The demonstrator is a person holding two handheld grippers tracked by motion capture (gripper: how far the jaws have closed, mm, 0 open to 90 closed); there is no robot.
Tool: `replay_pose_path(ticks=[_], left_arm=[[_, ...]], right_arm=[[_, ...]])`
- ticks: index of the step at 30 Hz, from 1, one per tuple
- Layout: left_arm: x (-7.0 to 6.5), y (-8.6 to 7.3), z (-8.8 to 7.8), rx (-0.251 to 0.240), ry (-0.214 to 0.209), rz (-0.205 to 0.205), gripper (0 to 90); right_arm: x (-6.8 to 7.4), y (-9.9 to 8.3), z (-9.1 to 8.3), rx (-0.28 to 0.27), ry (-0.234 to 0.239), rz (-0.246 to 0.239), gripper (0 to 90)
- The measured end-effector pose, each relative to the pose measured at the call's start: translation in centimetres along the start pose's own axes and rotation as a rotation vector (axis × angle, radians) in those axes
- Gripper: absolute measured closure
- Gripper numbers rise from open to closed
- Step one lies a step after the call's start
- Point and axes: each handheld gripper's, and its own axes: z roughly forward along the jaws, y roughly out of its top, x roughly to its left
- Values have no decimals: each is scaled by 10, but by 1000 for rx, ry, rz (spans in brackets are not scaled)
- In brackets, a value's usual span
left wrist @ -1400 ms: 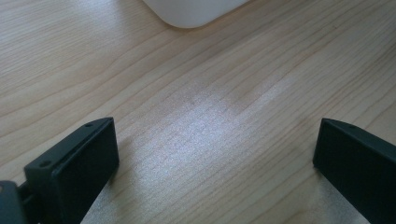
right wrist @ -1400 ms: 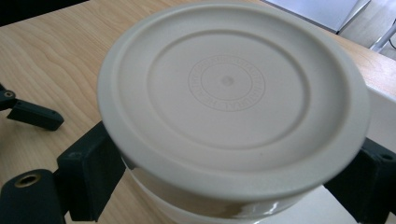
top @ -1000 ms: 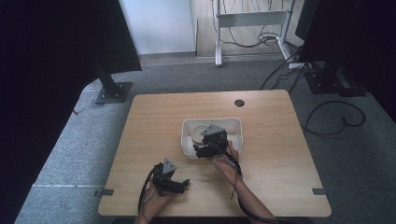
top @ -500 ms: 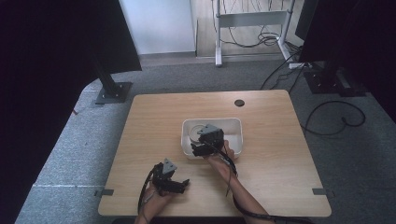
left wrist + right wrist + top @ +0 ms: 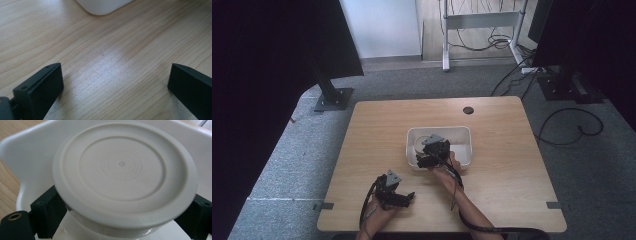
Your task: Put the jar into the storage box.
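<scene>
Closing on a lidded white jar (image 5: pixel 125 177) inside the white bin (image 5: pixel 462 134) at table centre, right gripper (image 5: pixel 432 155) is clamping below the lid; left gripper (image 5: pixel 404 199) is resting open at 7 o'clock; next move is probably lifting straight up.

— What sits between the right gripper (image 5: pixel 122 220) jaws?
— A round off-white lidded jar (image 5: pixel 125 172), lid up with concentric rings, upright inside the white bin (image 5: pixel 32 152), jaws flanking it just below the lid.
</scene>
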Motion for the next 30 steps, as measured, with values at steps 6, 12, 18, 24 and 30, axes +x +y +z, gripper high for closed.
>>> replay_pose_path(ticks=[6,12,18,24,30], left_arm=[[0,0,0,-1,0,0,0],[0,0,0,-3,0,-1,0],[0,0,0,-3,0,-1,0],[0,0,0,-3,0,-1,0],[0,0,0,-3,0,0,0]], right_arm=[[-1,-2,1,9,3,18,92],[-6,-4,0,25,31,66,91],[-5,-3,-1,39,29,57,89],[-7,-4,-1,61,43,30,68],[-9,-5,-3,51,56,40,44]])
